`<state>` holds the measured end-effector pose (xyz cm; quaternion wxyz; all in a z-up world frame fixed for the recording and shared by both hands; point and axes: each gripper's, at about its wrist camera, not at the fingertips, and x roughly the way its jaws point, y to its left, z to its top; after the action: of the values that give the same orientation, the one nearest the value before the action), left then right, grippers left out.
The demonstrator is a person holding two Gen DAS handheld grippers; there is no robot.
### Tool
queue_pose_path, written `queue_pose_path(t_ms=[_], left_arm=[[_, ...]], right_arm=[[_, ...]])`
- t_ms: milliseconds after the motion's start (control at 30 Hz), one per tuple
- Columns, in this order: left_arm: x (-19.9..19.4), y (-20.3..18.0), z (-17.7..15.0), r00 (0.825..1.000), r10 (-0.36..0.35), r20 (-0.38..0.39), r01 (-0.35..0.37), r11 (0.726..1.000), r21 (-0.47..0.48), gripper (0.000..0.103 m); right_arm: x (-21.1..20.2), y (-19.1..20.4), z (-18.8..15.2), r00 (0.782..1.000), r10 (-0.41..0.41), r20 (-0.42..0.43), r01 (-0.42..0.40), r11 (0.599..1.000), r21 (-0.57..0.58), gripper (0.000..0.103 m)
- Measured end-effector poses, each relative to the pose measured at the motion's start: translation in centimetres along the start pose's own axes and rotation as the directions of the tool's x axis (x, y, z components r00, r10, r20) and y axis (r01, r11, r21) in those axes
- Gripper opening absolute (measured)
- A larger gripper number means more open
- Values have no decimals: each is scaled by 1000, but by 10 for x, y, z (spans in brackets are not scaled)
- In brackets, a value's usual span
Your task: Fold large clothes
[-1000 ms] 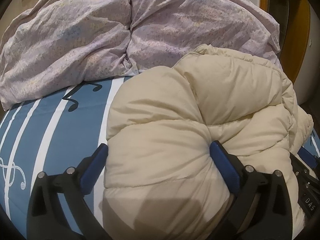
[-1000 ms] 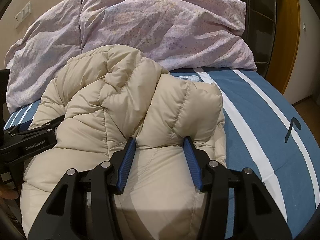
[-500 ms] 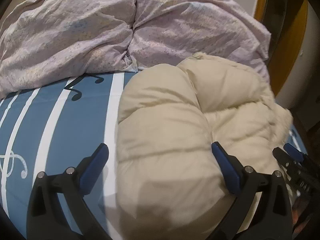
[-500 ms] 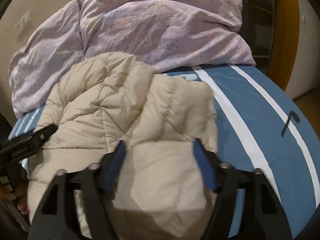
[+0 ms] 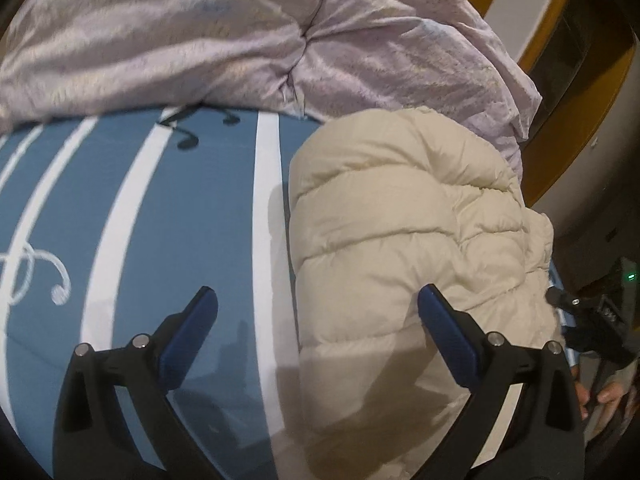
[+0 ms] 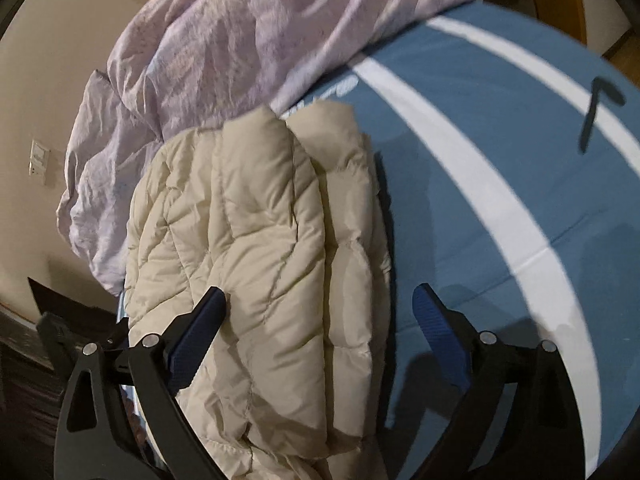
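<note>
Jacket (image 5: 404,248): cream quilted puffer, folded into a thick bundle, lying on the bed (image 5: 168,216) near its foot edge. The far end of the bundle touches the lilac duvet (image 5: 224,36) heaped at the head edge.

Key relation: the bundle's long axis runs from foot edge toward the duvet, roughly in line with both tools. It sits right of centre for the left gripper (image 5: 318,312) and left of centre for the right gripper (image 6: 320,312), so it lies between the 2 hands. Neither looks clearly nearer.

Left gripper: jaws spread wide, nothing pinched; the right pad (image 5: 448,336) is just over the jacket's edge, contact cannot be told. Right gripper: jaws opening, now near full spread; the jacket's right half lies between them, pads not pressing it.

Judgement: the fold looks set down and released; what follows may be squaring or pressing the bundle.

Surface: blue sheet with white stripes and music-note print, soft and wrinkled. Room: beige wall with switch plate (image 6: 39,162), orange-brown door frame (image 5: 560,92).
</note>
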<state>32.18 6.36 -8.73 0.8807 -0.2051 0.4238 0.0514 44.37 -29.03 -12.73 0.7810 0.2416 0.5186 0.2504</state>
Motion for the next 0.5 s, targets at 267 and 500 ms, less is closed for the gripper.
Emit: queue_pose_path(t_ms=[267, 500], left_arm=[[13, 6, 1, 995, -87, -46, 85, 995, -47, 100], [30, 11, 4, 977, -197, -85, 186, 974, -127, 100]], right_arm=[[21, 8, 2, 996, 70, -60, -72, 997, -26, 100], [29, 13, 4, 990, 125, -64, -129, 990, -65, 99]])
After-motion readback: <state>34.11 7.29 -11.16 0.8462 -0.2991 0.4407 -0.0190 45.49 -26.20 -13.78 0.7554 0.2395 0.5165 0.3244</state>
